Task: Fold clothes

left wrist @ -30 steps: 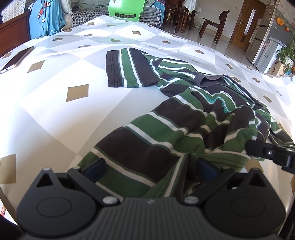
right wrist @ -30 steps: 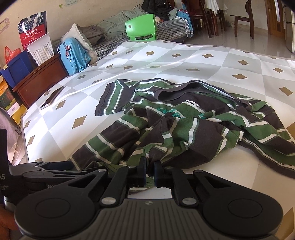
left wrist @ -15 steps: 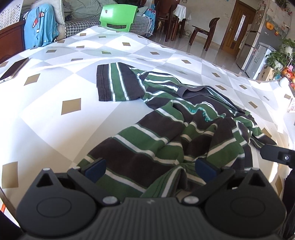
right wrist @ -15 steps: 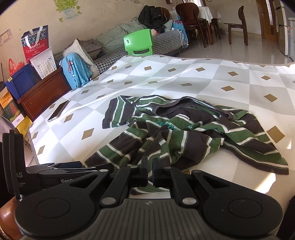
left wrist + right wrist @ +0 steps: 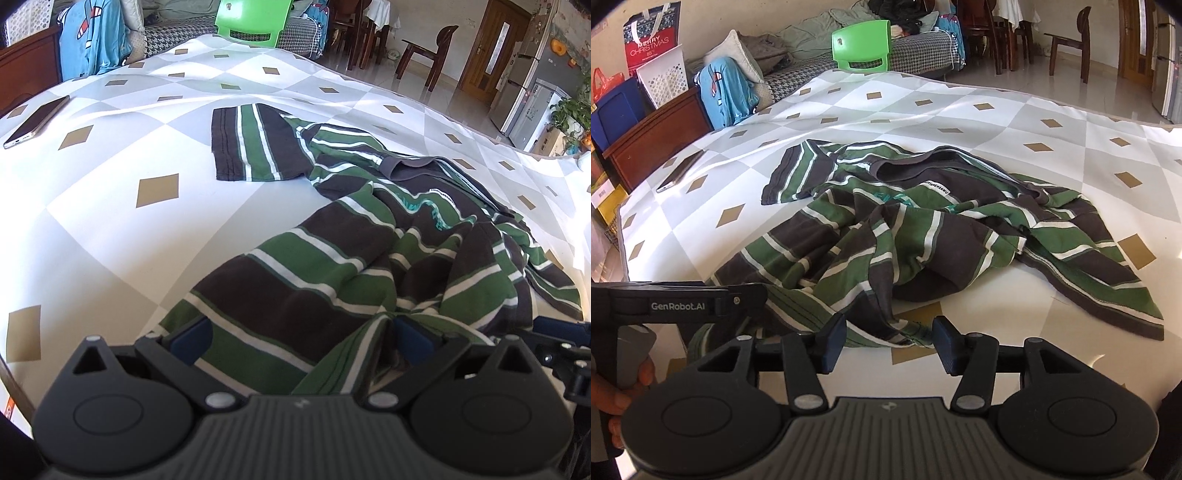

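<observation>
— On the diamond-patterned bed [image 5: 110,236], what lies where?

— A green, brown and white striped shirt [image 5: 369,266] sits crumpled toward the near edge. One sleeve [image 5: 251,147] is spread flat toward the far side; the collar with its label [image 5: 936,186] faces up in the middle of the heap.

— And the left claw [image 5: 301,338]?

— Its jaws are spread wide, with the near hem of the shirt lying between the blue pads [image 5: 190,338]. The cloth bunches up just beside the right pad, but I cannot tell whether either pad presses on it.

— The right claw [image 5: 888,341]?

— Its jaws have just been opening and now stand apart. The shirt's hem lies loose on the bed just ahead of the fingertips [image 5: 834,338], neither pad pinching it.

— Are the two claws close?

— Yes. In the right wrist view the left tool shows at the left edge, a hand [image 5: 613,402] gripping its handle, its finger over the cloth.

— Anything else on the bed?

— A phone [image 5: 35,122] lies flat near the far left corner, well apart from the shirt. A green plastic chair [image 5: 862,46] stands beyond the bed.
</observation>
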A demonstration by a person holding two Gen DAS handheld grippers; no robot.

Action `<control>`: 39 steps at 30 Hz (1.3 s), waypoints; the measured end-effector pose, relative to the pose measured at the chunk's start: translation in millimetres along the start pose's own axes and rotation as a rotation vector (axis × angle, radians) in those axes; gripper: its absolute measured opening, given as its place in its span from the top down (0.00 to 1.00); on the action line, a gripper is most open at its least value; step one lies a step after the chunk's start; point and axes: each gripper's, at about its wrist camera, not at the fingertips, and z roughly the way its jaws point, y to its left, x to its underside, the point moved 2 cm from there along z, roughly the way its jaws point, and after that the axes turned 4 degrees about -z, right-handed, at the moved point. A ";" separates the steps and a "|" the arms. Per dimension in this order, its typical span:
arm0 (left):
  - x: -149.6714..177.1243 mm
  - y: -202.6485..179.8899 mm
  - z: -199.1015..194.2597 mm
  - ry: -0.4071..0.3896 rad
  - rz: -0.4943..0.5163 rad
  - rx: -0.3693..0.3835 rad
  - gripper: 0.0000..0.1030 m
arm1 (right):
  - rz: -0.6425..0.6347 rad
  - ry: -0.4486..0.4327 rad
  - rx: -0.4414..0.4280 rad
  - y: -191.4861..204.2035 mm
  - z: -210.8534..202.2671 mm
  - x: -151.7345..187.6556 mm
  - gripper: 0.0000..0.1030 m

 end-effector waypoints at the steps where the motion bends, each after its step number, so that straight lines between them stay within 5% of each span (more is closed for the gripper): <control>1: 0.0 0.0 0.6 0.001 0.000 0.000 0.00 | -0.010 -0.005 0.007 0.1 2.0 -0.5 0.50; 15: -1.6 4.0 9.2 0.012 -0.019 -0.003 0.00 | 0.081 0.045 -0.077 -5.4 33.1 -7.2 0.49; 25: -1.6 3.0 6.1 0.003 -0.018 0.004 0.00 | 0.062 0.062 -0.064 6.2 24.6 -8.8 0.89; 39: -5.5 -4.9 -13.9 -0.043 -0.026 0.042 0.00 | 0.081 0.013 0.005 1.9 -44.3 -3.2 0.93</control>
